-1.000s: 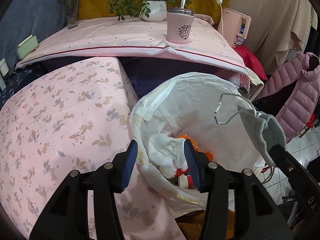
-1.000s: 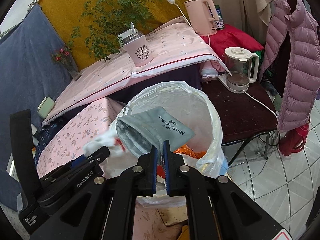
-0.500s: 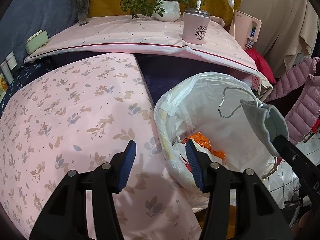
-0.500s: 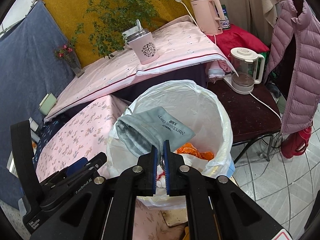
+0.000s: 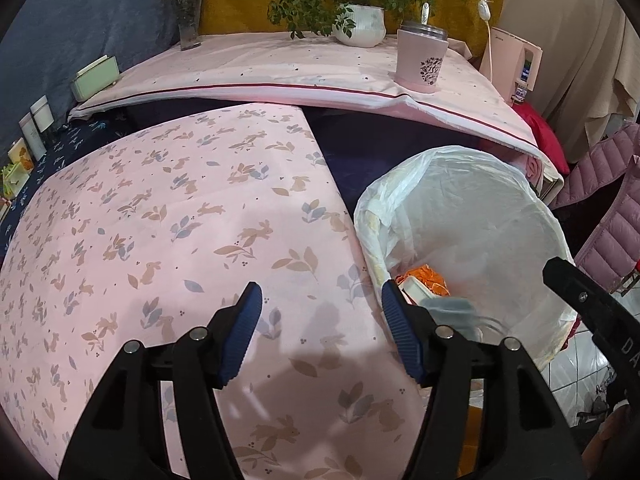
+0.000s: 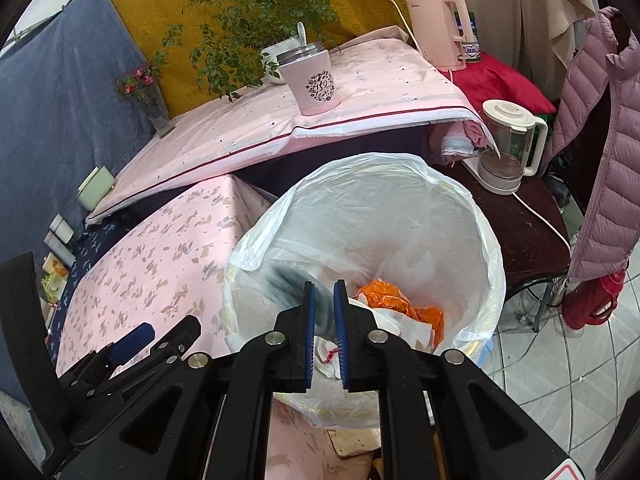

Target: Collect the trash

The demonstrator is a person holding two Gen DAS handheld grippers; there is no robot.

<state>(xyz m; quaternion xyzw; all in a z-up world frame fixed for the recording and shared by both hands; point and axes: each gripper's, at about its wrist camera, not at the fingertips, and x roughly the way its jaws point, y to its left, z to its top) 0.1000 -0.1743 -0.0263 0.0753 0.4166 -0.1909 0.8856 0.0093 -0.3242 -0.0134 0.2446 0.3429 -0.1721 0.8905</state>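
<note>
Right wrist view puts my right gripper [image 6: 324,300] over the bin bag [image 6: 460,184], its jaws opening, a narrow gap between the blue pads; the grey pouch [image 6: 280,284] is a blur just left of them, inside the bag's mouth, and I can't tell whether it touches a pad. Orange wrapper [image 6: 396,304] and white paper lie deeper in the bag. My left gripper [image 5: 320,320] is spreading wider, holding nothing, above the rabbit-print cloth [image 5: 160,240] just left of the bag
</note>
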